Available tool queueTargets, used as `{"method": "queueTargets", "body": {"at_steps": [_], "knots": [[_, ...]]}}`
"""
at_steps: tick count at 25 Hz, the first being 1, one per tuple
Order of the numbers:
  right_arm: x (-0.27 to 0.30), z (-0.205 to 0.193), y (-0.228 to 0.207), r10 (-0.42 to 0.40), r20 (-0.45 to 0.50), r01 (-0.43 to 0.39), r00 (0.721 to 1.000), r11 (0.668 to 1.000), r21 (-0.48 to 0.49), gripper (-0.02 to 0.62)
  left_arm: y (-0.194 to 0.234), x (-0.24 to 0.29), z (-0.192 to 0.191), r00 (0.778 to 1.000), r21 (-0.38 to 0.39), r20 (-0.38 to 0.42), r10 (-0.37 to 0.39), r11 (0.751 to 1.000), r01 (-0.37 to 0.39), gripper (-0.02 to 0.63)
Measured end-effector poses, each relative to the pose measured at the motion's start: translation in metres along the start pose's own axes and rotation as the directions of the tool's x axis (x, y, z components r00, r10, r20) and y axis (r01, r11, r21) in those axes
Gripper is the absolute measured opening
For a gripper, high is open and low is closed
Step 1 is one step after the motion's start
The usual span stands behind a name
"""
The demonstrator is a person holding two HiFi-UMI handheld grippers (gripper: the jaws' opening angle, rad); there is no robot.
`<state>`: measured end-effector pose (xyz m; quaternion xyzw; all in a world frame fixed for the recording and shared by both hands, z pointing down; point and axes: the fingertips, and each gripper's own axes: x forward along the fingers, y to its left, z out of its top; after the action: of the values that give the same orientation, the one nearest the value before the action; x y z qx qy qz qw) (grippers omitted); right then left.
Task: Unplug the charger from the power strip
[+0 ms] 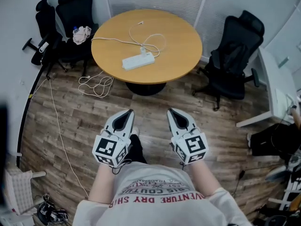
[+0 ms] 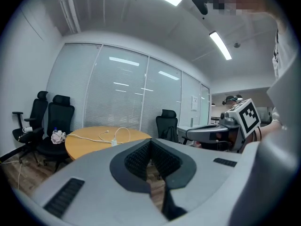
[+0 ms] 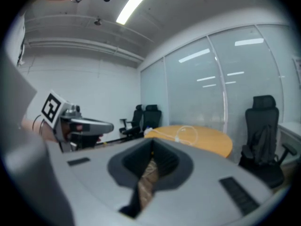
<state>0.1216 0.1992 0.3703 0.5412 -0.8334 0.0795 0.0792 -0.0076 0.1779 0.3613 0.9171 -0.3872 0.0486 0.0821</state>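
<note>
**Grey jaws shut and empty, charger far across the room**

My left gripper (image 2: 150,142) has its jaws pressed together with nothing between them. My right gripper (image 3: 151,143) is the same: the tips meet, and only wooden floor shows through the hollow behind them. I hold both side by side close to my body, well apart from the work.

Far ahead stands the round wooden table (image 1: 181,41). The white power strip (image 1: 138,61) lies on its near-left part. The charger (image 1: 143,50) sits plugged in at the strip's far end, with its thin white cable (image 1: 157,41) looping beside it.

My worries from here:
- **Shut jaws:** if I reach the plug like this I will only shove it, so I must spread them first.
- **Loose strip:** I judge it is not fixed down, so pulling with one gripper alone would likely drag or lift the whole strip instead of freeing the plug. The other gripper should pin it down.
- **Cable loops:** these could catch a jaw.
- **Floor cord:** a tangle of cord (image 1: 96,84) lies at the table's near left, and I could trip on it on my way in.
</note>
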Motion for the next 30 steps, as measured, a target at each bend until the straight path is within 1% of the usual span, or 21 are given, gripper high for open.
{"method": "queueTargets", "body": {"at_steps": [3, 6, 10, 15, 18, 23, 27, 30], "knots": [[0.047, 0.011, -0.013, -0.033, -0.005, 0.033, 0.999, 0.999, -0.009, 0.025, 0.04, 0.035, 0.009, 0.999, -0.004, 0.002, -0.036, 0.999, 0.036, 0.029], [0.1, 0.027, -0.026, -0.057, -0.009, 0.057, 0.998, 0.998, -0.015, 0.025, 0.088, 0.072, 0.029, 0.998, 0.001, 0.011, -0.069, 0.998, 0.069, 0.029], [0.17, 0.047, -0.047, -0.116, -0.013, 0.116, 0.993, 0.993, 0.013, 0.025, 0.151, 0.115, 0.051, 0.995, 0.016, 0.008, -0.104, 0.994, 0.104, 0.029], [0.233, 0.055, -0.06, -0.14, -0.033, 0.141, 0.99, 0.989, 0.032, 0.025, 0.213, 0.153, 0.056, 0.994, -0.006, -0.008, -0.107, 0.994, 0.107, 0.029], [0.258, 0.052, -0.07, -0.145, -0.062, 0.147, 0.988, 0.988, 0.04, 0.025, 0.235, 0.171, 0.047, 0.994, -0.038, -0.034, -0.102, 0.994, 0.101, 0.029], [0.294, 0.041, -0.102, -0.132, -0.116, 0.138, 0.985, 0.989, 0.05, 0.025, 0.256, 0.206, 0.028, 0.992, -0.07, -0.085, -0.097, 0.993, 0.091, 0.029], [0.328, 0.027, -0.135, -0.087, -0.165, 0.096, 0.982, 0.994, 0.045, 0.025, 0.268, 0.242, 0.016, 0.991, -0.11, -0.113, -0.077, 0.992, 0.064, 0.029], [0.356, 0.018, -0.154, -0.028, -0.192, 0.037, 0.981, 0.998, 0.044, 0.025, 0.285, 0.265, 0.007, 0.991, -0.118, -0.13, -0.018, 0.993, 0.003, 0.029]]}}
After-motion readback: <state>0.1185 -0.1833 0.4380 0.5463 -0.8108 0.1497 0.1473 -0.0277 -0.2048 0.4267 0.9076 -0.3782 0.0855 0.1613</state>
